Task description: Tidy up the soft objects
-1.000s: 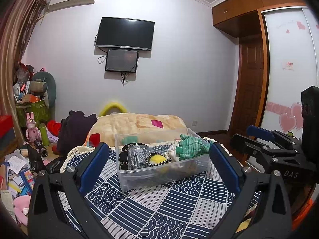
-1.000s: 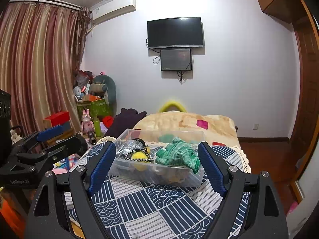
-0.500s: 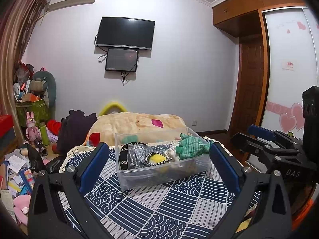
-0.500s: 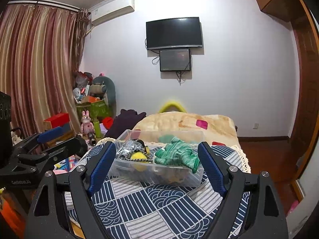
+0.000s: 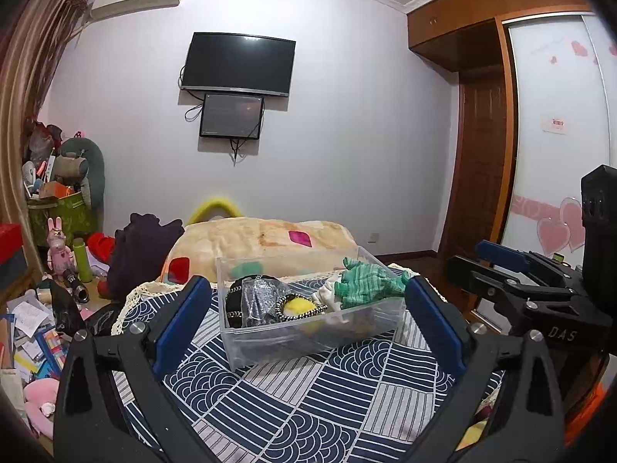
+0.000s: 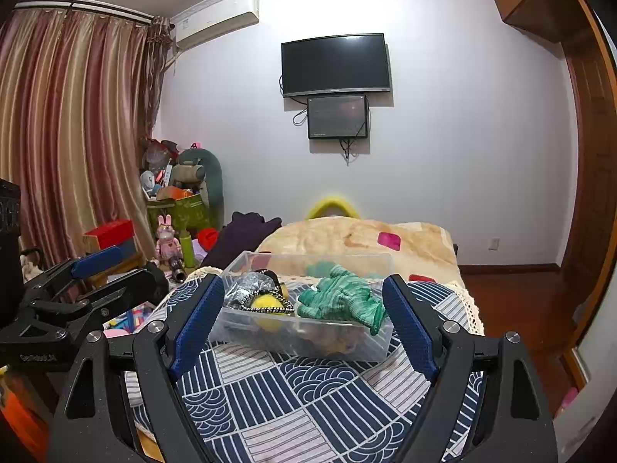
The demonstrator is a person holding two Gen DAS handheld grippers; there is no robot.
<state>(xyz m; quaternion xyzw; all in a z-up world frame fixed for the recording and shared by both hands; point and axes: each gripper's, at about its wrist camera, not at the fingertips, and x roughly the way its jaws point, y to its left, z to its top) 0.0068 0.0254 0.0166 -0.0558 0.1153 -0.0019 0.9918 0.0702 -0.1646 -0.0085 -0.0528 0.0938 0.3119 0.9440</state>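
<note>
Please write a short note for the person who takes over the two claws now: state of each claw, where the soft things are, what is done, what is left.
Left claw: open, holds nothing, in the air in front of the clear box.
Right claw: open, holds nothing, also facing the box.
The box stands on the blue patterned cloth. Inside: a green glove on the right side, partly over the rim; a yellow ball; a silver pouch; a white cloth.
Done: these soft things are in the box.
Left: perhaps push the glove fully inside. No loose soft item shows on the cloth.

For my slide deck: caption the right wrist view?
Open right gripper faces a clear plastic bin holding a green knit glove on a patterned blue cloth.
</note>
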